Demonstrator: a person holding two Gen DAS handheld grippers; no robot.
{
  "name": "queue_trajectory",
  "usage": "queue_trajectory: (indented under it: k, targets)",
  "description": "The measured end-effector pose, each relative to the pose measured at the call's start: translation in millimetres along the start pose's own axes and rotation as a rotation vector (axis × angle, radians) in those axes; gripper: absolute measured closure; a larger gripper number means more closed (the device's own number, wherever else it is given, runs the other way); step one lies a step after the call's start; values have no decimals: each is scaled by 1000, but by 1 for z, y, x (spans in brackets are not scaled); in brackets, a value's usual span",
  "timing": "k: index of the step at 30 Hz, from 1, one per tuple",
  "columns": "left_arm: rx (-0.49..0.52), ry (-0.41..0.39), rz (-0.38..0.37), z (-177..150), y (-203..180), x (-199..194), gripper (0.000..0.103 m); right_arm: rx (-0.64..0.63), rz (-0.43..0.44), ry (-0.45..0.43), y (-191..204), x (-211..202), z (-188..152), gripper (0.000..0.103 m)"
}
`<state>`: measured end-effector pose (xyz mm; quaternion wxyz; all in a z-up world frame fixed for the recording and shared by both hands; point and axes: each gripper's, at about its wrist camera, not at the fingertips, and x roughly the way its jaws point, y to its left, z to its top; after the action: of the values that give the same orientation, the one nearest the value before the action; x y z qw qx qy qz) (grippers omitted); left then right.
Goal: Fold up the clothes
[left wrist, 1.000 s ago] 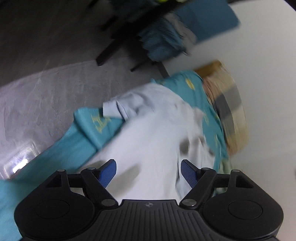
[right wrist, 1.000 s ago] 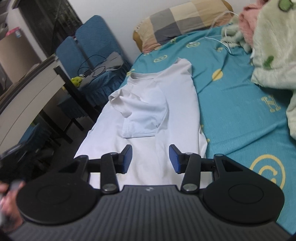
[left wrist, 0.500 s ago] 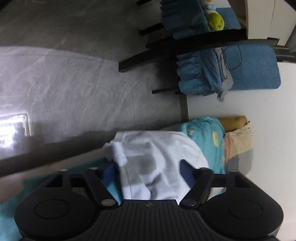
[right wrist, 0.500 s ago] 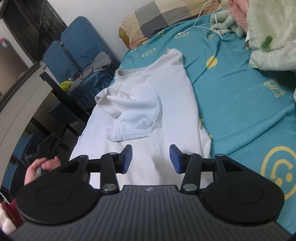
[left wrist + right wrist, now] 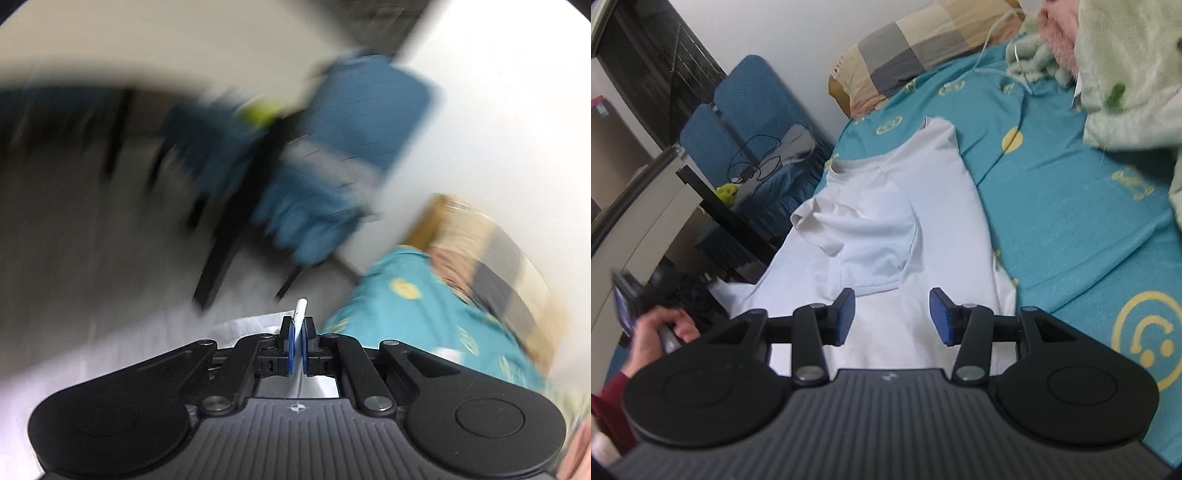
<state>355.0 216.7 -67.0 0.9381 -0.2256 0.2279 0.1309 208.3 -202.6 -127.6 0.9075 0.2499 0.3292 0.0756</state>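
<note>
A white T-shirt [image 5: 905, 229] lies flat on the teal bed sheet [image 5: 1071, 206], its left sleeve folded in over the chest. My right gripper [image 5: 892, 317] is open and empty, hovering above the shirt's lower part. My left gripper [image 5: 297, 349] is shut on a fold of the white shirt [image 5: 300, 314] at the shirt's left edge; the cloth sticks up between the blue pads. The left wrist view is heavily blurred. The hand holding the left gripper [image 5: 665, 328] shows at the left of the right wrist view.
A checked pillow [image 5: 923, 48] lies at the head of the bed. A pale green blanket [image 5: 1126, 62] and a pink cloth are piled at the right. Blue chairs [image 5: 746, 122] with cables and a dark table [image 5: 713, 199] stand beside the bed's left edge.
My left gripper has shut on the shirt's left edge, and its view has swung up toward the chairs and wall. My right gripper has stayed open and drifted slightly.
</note>
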Motion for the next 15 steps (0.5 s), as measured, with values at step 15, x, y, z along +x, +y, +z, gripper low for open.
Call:
queue_trajectory:
  k: [15]
  targets:
    - [714,113,-342,-175,-264,-17,95,88,-132,-121,-51,-36,20,55]
